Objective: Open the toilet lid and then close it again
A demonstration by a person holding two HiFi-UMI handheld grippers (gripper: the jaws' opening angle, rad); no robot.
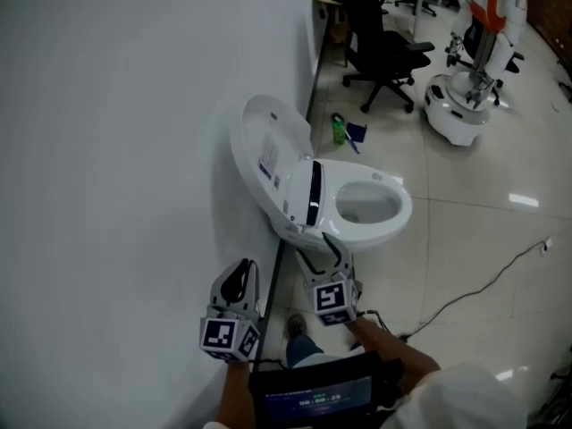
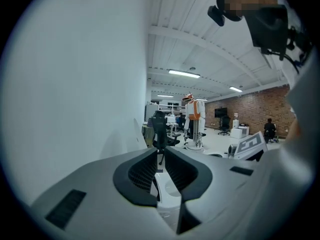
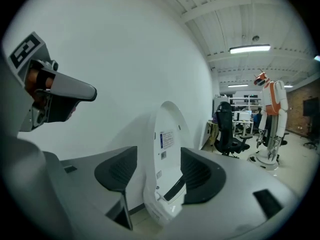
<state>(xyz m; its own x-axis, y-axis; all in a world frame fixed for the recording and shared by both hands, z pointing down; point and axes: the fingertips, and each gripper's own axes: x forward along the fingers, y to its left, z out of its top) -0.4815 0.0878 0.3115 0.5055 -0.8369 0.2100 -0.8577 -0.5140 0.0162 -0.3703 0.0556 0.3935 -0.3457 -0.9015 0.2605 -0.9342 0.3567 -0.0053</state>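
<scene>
A white toilet stands against the wall, its lid (image 1: 266, 150) raised and leaning back and its bowl (image 1: 371, 202) open. My right gripper (image 1: 326, 250) is low beside the toilet's near end, apart from it. It is open, and the upright lid (image 3: 167, 149) shows farther off between its jaws, untouched by the pads. My left gripper (image 1: 237, 281) hangs near the wall, left of the right one. Its jaws (image 2: 160, 156) are nearly together with nothing between them.
The white wall (image 1: 116, 150) fills the left side. Beyond the toilet are a green bottle (image 1: 338, 130), a black office chair (image 1: 384, 52) and a white and orange robot (image 1: 474, 70). A cable (image 1: 483, 284) crosses the tiled floor at the right.
</scene>
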